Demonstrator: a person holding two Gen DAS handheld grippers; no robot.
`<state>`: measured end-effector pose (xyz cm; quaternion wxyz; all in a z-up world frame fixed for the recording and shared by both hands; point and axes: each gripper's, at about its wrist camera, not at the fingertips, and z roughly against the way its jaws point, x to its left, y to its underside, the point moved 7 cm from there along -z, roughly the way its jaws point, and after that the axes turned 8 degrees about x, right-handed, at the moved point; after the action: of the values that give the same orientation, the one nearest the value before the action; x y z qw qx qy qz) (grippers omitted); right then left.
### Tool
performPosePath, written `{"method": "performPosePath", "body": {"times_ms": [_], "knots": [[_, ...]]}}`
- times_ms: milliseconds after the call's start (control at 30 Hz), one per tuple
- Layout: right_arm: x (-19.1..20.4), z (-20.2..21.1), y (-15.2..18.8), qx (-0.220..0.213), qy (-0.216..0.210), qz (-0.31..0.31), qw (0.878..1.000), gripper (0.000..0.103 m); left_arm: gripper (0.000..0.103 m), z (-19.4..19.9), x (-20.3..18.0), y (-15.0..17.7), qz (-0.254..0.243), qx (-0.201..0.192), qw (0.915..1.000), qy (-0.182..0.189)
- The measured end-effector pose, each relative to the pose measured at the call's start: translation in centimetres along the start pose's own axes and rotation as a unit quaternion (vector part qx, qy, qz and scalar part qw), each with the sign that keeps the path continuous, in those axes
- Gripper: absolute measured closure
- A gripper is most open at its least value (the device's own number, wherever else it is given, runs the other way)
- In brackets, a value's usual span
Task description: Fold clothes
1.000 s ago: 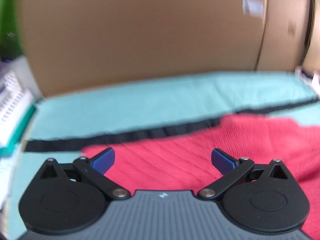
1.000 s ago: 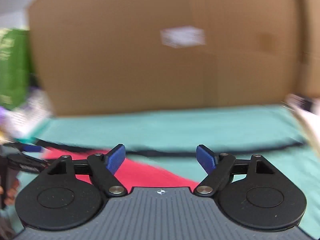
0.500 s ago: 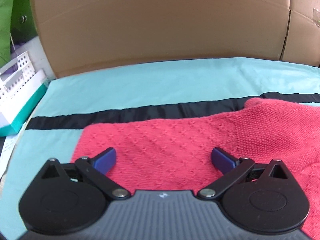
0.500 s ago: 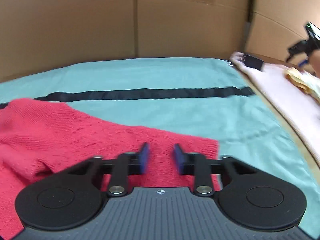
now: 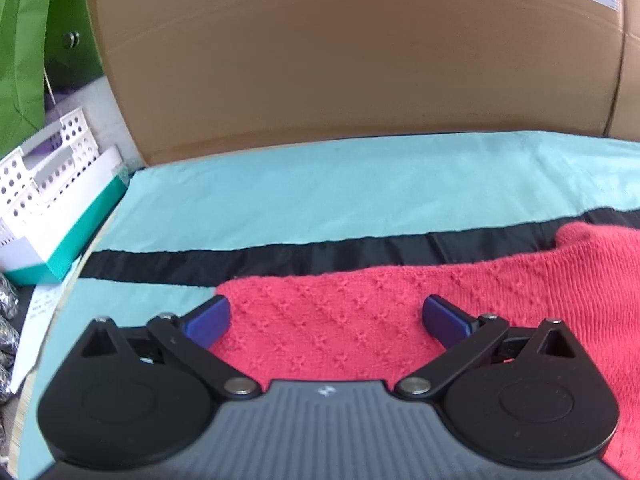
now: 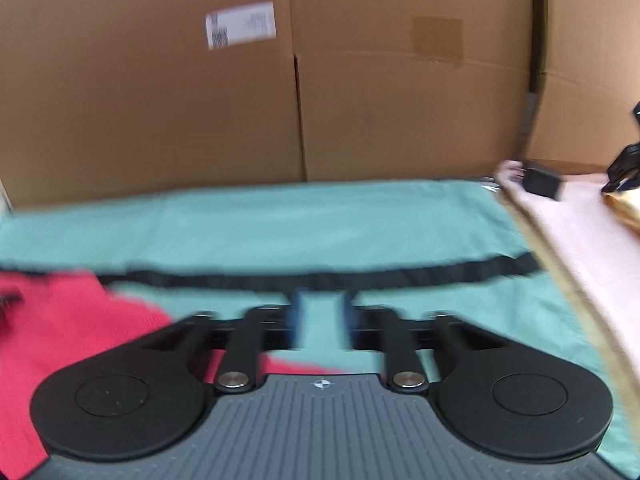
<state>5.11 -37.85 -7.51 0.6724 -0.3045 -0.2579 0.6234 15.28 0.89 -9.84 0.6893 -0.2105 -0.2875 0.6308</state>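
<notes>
A red knit sweater lies flat on the teal cloth, its left corner beside the black stripe. My left gripper hovers low over that corner, open wide, with knit showing between its blue pads and no grip on it. In the blurred right wrist view the sweater spreads at the lower left and runs under the gripper body. My right gripper is over bare teal cloth. Its jaws are opening, a narrow gap shows, and nothing is between them.
Tall cardboard boxes wall off the far side. A white perforated basket and a teal-and-white box stand off the left edge. Pale pink fabric with a small black object lies at the right.
The left gripper sank towards the sweater's left corner and stayed open. The right jaws closed from wide to nearly shut over the sweater's edge, and a small gap shows now over teal cloth.
</notes>
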Motion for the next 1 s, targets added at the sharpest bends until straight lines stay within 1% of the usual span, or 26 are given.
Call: {"method": "performPosePath", "body": {"times_ms": [33,67,133,233,300,333,367,400,433,467,500,567,667,733,833,933,967,1000], "knots": [[-0.4,0.2,1.0,0.003,0.024,0.011,1.000,0.019,0.001,0.1,0.1,0.1,-0.001,0.000,1.0000,0.003],[-0.8,0.4,2.0,0.010,0.039,0.018,0.999,0.017,0.001,0.2,0.1,0.2,-0.001,0.001,1.0000,0.006],[-1.8,0.2,3.7,0.028,0.053,0.015,0.998,0.017,0.001,0.3,0.3,0.3,-0.002,0.003,0.9999,0.013],[-3.1,-0.6,5.4,0.049,0.052,-0.016,0.997,0.017,0.001,0.2,0.3,0.3,0.002,0.008,0.9997,0.025],[-3.4,-1.1,5.8,0.051,0.036,-0.039,0.997,0.017,0.001,0.3,0.2,0.4,0.000,0.006,0.9997,0.025],[-3.2,-1.1,5.8,0.047,0.026,-0.046,0.997,0.020,0.001,0.3,0.2,0.4,-0.001,0.005,0.9997,0.024],[-3.1,-1.1,5.8,0.043,0.016,-0.053,0.998,0.024,0.001,0.3,0.2,0.5,-0.001,0.005,0.9997,0.025],[-2.9,-1.1,5.7,0.039,0.007,-0.058,0.998,0.038,0.001,0.3,0.2,0.5,0.000,0.005,0.9997,0.025],[-2.7,-1.1,5.5,0.035,0.000,-0.060,0.998,0.061,0.001,0.3,0.2,0.6,0.002,0.005,0.9996,0.026],[-2.5,-1.0,5.1,0.034,-0.009,-0.063,0.997,0.078,0.001,0.3,0.2,0.6,0.003,0.005,0.9996,0.027],[-2.3,-0.8,4.8,0.032,-0.018,-0.066,0.997,0.090,0.001,0.3,0.2,0.6,0.005,0.005,0.9996,0.028],[-2.0,-0.5,4.0,0.027,-0.034,-0.072,0.996,0.090,0.001,0.2,0.3,0.6,0.006,0.003,0.9996,0.028],[-1.8,0.6,1.7,-0.018,-0.035,-0.070,0.997,0.090,0.001,0.2,0.2,0.6,0.012,-0.002,0.9997,0.022],[-1.6,1.6,-0.5,-0.059,-0.037,-0.063,0.996,0.090,0.001,0.1,0.2,0.4,0.016,-0.006,0.9998,0.014],[-0.7,3.0,-4.3,-0.119,-0.026,-0.045,0.991,0.090,0.001,-0.5,0.0,-0.2,0.022,-0.010,0.9997,0.007],[0.0,2.7,-7.3,-0.151,-0.009,-0.035,0.988,0.090,0.001,-1.1,-0.1,-1.2,0.029,-0.016,0.9994,-0.012],[0.1,2.1,-7.7,-0.155,0.006,-0.029,0.987,0.090,0.001,-1.2,-0.2,-1.4,0.028,-0.023,0.9992,-0.019],[0.1,1.0,-7.8,-0.148,0.022,-0.023,0.988,0.090,0.001,-1.6,-0.4,-1.5,0.027,-0.024,0.9991,-0.021]]}}
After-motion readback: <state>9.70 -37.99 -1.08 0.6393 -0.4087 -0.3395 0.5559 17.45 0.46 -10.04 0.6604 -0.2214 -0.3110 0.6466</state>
